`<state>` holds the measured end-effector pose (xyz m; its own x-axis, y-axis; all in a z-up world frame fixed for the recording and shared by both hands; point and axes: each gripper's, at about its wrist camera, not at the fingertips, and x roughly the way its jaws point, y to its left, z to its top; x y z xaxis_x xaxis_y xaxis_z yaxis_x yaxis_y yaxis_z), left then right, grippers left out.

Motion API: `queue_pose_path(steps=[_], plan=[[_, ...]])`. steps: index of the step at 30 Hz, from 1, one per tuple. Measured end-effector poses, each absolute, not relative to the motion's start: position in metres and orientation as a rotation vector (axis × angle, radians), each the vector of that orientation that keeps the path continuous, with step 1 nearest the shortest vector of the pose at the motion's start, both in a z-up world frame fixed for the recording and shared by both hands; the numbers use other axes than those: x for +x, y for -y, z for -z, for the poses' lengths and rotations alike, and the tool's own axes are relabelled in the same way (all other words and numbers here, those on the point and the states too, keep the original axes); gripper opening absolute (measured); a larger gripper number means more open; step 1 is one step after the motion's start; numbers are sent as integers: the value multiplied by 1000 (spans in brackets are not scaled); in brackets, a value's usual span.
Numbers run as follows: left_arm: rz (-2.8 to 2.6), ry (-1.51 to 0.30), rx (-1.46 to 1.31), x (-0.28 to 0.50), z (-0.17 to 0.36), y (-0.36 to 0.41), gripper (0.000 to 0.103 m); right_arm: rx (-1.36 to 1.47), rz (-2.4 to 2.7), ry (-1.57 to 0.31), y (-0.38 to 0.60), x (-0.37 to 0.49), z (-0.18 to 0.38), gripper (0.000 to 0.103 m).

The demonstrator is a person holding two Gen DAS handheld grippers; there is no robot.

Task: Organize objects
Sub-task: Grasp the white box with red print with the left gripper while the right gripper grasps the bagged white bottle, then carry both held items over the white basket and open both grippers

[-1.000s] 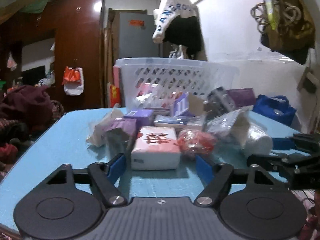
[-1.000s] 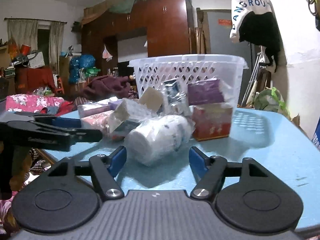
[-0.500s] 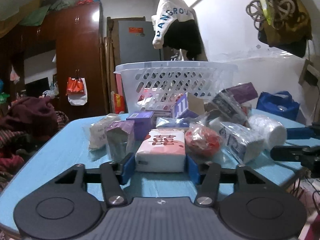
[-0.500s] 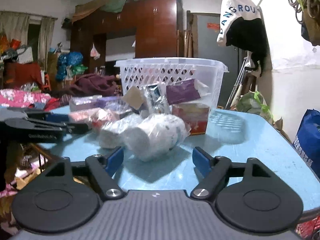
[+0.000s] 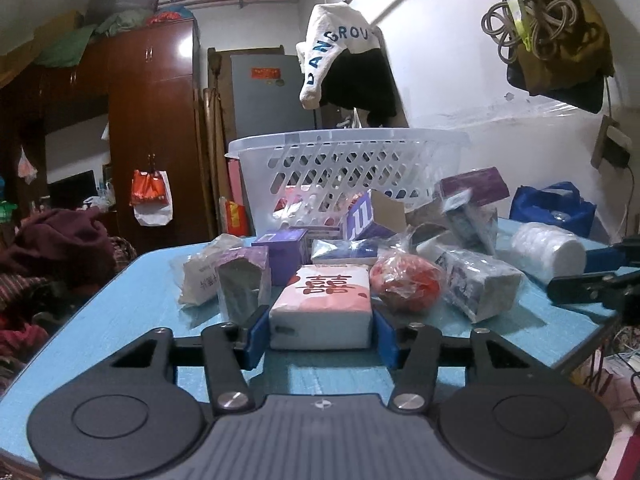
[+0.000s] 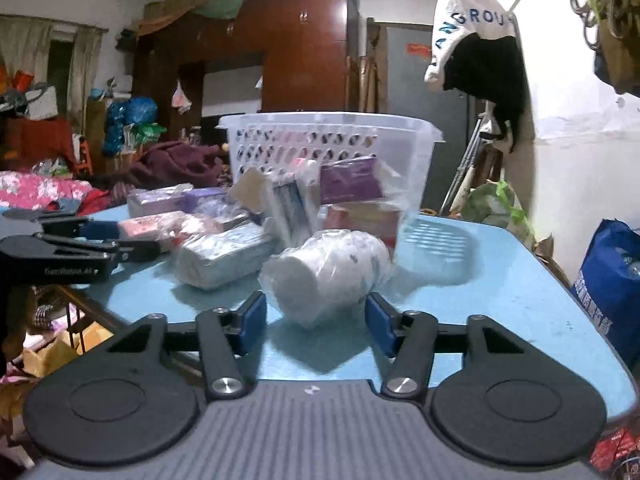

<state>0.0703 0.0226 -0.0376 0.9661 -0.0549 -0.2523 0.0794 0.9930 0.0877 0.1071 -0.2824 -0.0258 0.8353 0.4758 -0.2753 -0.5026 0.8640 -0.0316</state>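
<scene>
A white and pink tissue pack [image 5: 320,306] lies on the blue table [image 5: 128,292] in front of a pile of packets. My left gripper [image 5: 320,340] has its blue pads against both sides of the pack. A white plastic-wrapped roll [image 6: 326,276] lies on its side before my right gripper [image 6: 316,320], which is open with the roll's near end between its pads. The roll also shows in the left wrist view [image 5: 550,252]. A white slotted basket [image 5: 352,164] stands behind the pile; it also shows in the right wrist view [image 6: 328,148].
The pile holds purple boxes [image 5: 286,252], a red bagged item [image 5: 406,282], a wrapped blue-white pack [image 5: 476,280] and a grey packet [image 5: 240,280]. The left gripper shows at the left of the right wrist view [image 6: 72,248]. A blue bag [image 6: 612,280] stands beyond the table's right edge.
My left gripper has moved forward and closed its pads onto the tissue pack. My right gripper has moved forward until the white roll sits between its open pads.
</scene>
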Motion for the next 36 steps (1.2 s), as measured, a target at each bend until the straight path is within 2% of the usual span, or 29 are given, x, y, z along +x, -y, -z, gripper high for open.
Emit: queue_pose_path(steps=[1, 3, 5, 6, 7, 8, 19, 36], plan=[[56, -252, 93, 72, 38, -22, 71, -86, -518, -263, 283, 109, 25, 74], [46, -252, 90, 77, 38, -21, 80, -68, -515, -253, 281, 113, 24, 80], [51, -246, 91, 79, 39, -20, 80, -79, -507, -252, 274, 118, 24, 81], [52, -244, 90, 79, 39, -20, 79, -81, -497, -252, 271, 121, 24, 81], [59, -241, 90, 78, 40, -21, 68, -77, -492, -254, 270, 124, 25, 80], [67, -241, 88, 76, 40, -21, 57, -69, -491, -256, 271, 126, 26, 72], [94, -148, 77, 50, 26, -25, 57, -54, -467, -170, 298, 107, 13, 67], [103, -99, 47, 44, 19, -32, 57, -25, -446, -190, 326, 115, 9, 66]])
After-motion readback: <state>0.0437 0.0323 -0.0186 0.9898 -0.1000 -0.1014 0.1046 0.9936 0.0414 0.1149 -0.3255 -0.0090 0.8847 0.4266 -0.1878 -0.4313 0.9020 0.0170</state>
